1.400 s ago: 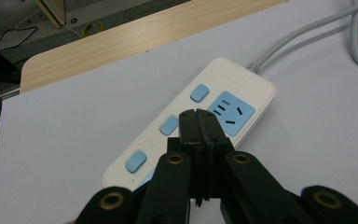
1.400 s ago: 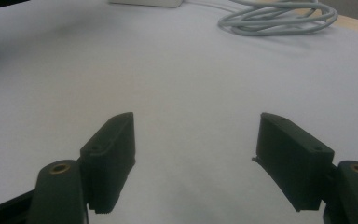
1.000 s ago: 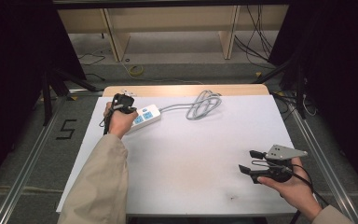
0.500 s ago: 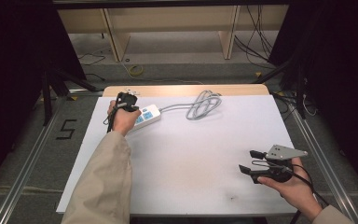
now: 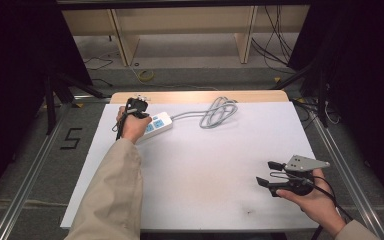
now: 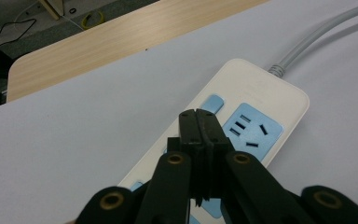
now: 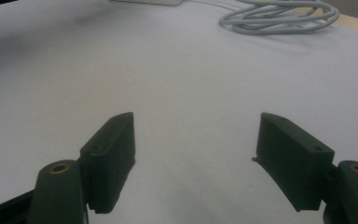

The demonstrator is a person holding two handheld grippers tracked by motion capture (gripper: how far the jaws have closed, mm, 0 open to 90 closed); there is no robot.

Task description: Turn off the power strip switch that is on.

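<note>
Left gripper (image 6: pixel 200 122), jaws together, tips over the strip (image 6: pixel 242 135) switch (image 6: pixel 213 101) at 12 o'clock; press squarely. Right gripper (image 7: pixel 196 158), jaws apart, idle.

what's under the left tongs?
The power strip: the shut left tongs sit over its middle, a blue socket and blue switch showing beside them. The part beneath the tongs is covered.

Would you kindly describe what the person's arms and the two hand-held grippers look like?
Both hand-held grippers, left and right, are black with two flat jaws and brass-coloured pivot screws. The right carries a grey three-cornered plate and a black cable. The sleeves are beige.
</note>
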